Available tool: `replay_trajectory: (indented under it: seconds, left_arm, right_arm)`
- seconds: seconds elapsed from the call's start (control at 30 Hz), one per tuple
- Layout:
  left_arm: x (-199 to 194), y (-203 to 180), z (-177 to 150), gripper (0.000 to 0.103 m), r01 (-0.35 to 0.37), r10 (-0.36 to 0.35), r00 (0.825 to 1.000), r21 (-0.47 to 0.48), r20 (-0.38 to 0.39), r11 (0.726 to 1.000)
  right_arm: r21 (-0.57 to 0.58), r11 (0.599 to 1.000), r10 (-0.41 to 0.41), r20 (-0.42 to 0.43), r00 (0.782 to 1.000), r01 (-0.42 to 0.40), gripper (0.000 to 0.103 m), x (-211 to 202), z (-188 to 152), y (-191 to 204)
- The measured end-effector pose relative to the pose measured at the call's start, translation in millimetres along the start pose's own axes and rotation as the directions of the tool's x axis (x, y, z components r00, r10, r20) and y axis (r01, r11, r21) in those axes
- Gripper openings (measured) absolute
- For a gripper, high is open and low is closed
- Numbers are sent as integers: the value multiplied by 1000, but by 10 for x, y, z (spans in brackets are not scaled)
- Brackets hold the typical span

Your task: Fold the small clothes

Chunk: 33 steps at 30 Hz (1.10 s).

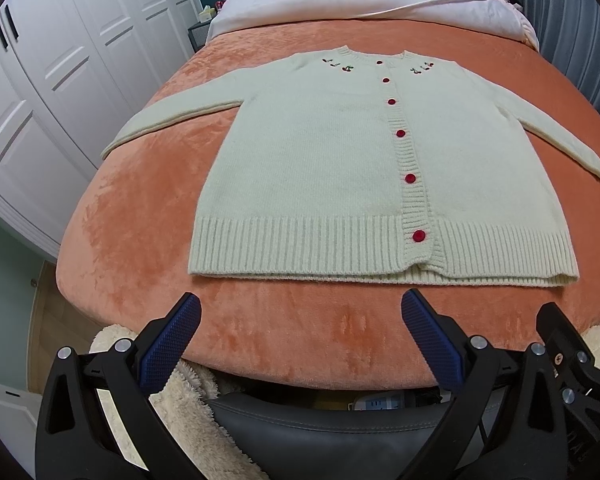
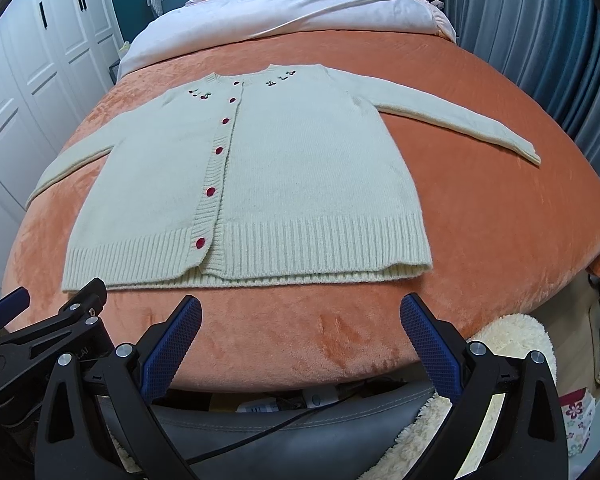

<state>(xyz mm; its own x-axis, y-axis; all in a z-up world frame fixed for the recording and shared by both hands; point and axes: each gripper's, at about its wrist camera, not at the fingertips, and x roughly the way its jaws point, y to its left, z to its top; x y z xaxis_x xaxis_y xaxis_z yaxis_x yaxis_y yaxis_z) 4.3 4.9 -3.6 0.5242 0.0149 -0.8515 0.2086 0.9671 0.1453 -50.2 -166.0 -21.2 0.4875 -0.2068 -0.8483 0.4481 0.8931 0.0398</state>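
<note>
Both grippers, left hand-held gripper (image 1: 300,316) and right hand-held gripper (image 2: 300,316), hang released at 6 o'clock; cream cardigan (image 1: 364,168) lies flat on orange bed (image 1: 148,208), neck toward 12 o'clock, hem nearest.

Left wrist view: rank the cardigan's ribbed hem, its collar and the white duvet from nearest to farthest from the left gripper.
1. The ribbed hem, just ahead of the open left gripper, at the near end of the orange blanket.
2. The collar, at the cardigan's far end, straight ahead.
3. The white duvet, beyond the collar at the head of the bed.
</note>
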Motion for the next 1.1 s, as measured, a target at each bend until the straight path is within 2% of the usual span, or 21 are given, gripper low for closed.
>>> replay_trajectory:
  seconds: [1.1]
  left_arm:
    - [-1,13,20,98,-2,2,1000,-2,-3,1000]
  right_arm:
    - [1,1000,-1,0,1000,1,98,-4,21,-1]
